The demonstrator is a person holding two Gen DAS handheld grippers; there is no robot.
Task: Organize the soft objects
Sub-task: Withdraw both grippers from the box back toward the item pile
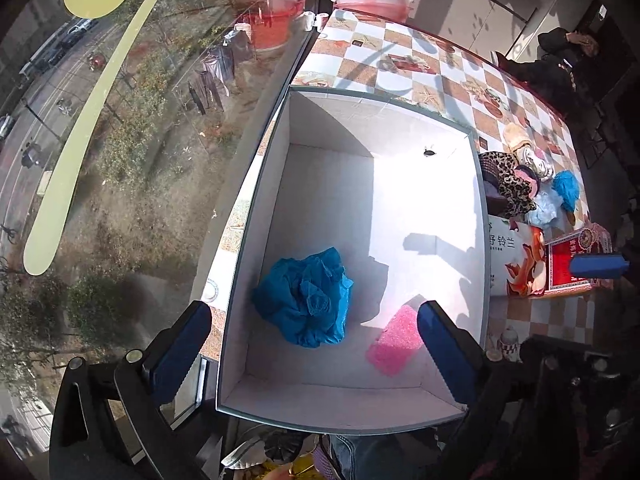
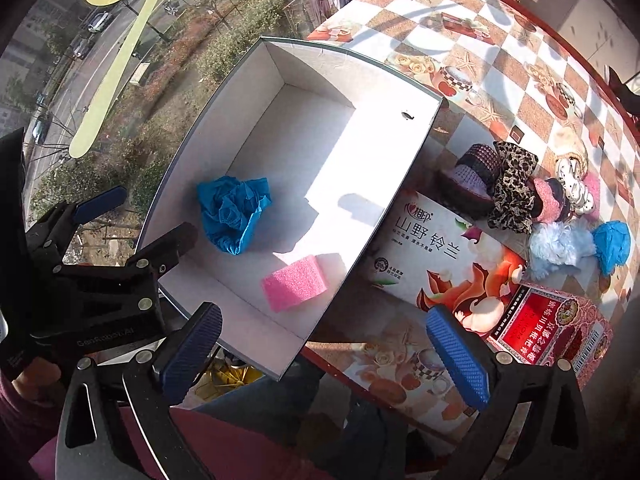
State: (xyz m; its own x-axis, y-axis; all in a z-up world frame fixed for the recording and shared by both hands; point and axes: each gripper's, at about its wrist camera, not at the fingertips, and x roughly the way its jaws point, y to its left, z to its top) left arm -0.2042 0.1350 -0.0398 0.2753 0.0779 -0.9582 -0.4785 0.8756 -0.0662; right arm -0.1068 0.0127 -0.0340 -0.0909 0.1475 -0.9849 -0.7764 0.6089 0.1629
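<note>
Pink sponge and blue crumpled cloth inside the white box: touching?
Apart. The right wrist view shows bare white box floor between the pink sponge and the blue crumpled cloth.

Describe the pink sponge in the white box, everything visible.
The pink sponge is a small rectangular block of coarse, porous foam, bright pink and evenly coloured. It lies flat on the floor of the open white box, near the near end, partly in sunlight. It sits apart from the crumpled blue cloth; only the box floor touches it. No hand-held gripper holds it.
</note>
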